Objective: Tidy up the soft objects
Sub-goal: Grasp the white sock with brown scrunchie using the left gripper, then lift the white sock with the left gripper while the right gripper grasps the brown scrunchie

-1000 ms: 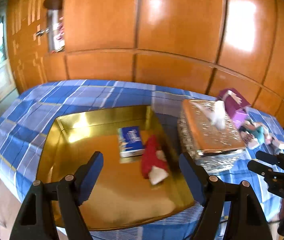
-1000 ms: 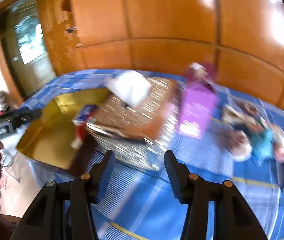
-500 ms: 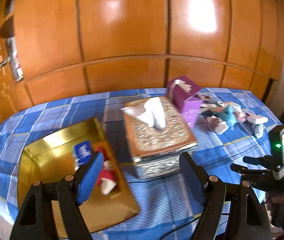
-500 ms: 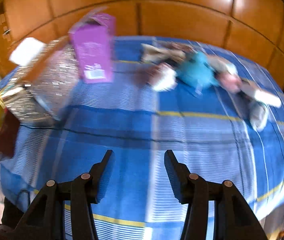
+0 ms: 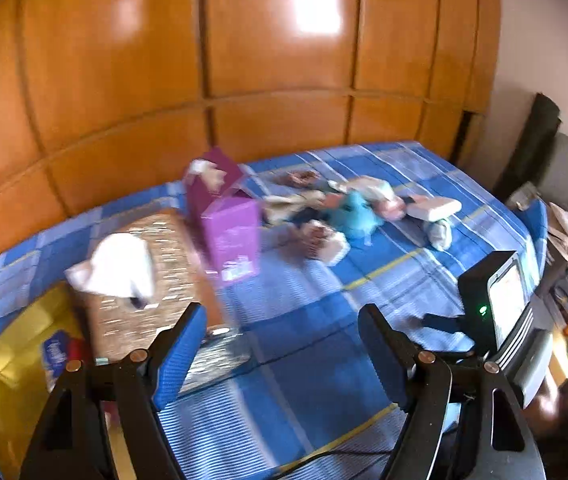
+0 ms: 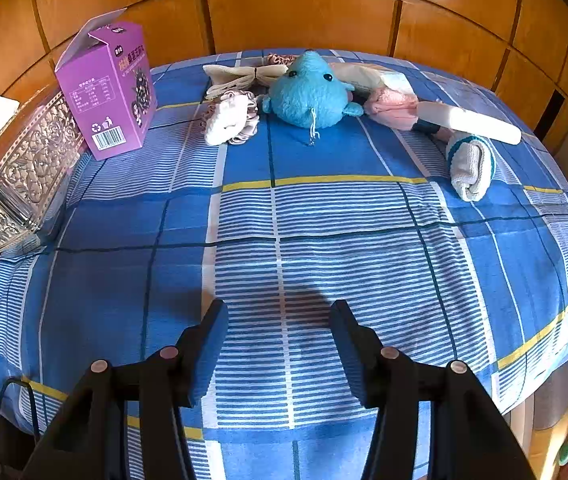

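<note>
Meanwhile, both grippers hover empty above the blue plaid bedcover (image 6: 284, 216), the soft things lying along its far edge.

Seen from the right wrist view, the right gripper (image 6: 279, 344) fills the lower centre of the frame, jaws apart with only cloth between them. Upper centre lies a blue plush toy (image 6: 310, 90), just left of it a pale scrunchie (image 6: 229, 118), and at upper right a rolled white sock (image 6: 472, 168). A purple carton (image 6: 109, 88) stands upright at upper left, beside an ornate silver tissue box (image 6: 23, 176). Seen from the left wrist view, the left gripper (image 5: 284, 344) likewise has its jaws wide apart, and a gold tray (image 5: 7, 364) sits at lower left.
</note>
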The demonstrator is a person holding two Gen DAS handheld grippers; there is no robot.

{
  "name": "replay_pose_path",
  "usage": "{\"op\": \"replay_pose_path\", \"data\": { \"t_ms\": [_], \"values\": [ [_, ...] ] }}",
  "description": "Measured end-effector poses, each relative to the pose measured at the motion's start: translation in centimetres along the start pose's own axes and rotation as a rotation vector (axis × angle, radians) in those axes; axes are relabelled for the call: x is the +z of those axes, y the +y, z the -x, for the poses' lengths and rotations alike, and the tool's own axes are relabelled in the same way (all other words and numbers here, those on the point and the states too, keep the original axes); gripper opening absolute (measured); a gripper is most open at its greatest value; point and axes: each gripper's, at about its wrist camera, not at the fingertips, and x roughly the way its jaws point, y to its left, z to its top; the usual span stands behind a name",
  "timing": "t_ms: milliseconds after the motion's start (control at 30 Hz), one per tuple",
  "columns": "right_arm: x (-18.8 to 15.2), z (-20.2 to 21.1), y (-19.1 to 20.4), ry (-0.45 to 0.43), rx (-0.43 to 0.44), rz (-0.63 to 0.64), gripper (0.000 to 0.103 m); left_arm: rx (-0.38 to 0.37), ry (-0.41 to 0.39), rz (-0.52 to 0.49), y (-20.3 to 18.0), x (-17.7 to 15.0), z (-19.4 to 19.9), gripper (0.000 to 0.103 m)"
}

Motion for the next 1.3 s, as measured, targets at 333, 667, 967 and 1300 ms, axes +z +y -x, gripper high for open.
{"op": "replay_pose_path", "data": {
  "t_ms": [333,667,967,1300],
  "values": [
    [-0.5,0.4,-2.4,0.002,0.011,-0.053,0.054,-0.057,0.084,-0.018,-5.3,4.5,-8.7,0.075],
    [-0.1,0.3,-4.5,-0.012,0.045,-0.133,0.054,0.054,0.195,0.009,-6.3,6.6,-19.3,0.072],
    [0.2,0.1,-5.2,-0.034,0.072,-0.152,0.054,0.050,0.217,-0.015,-5.4,6.0,-22.0,0.031],
    [5.3,2.5,-7.8,-0.143,0.101,-0.053,0.052,0.012,0.134,-0.097,-4.8,-1.2,-14.6,0.031]
  ]
}}
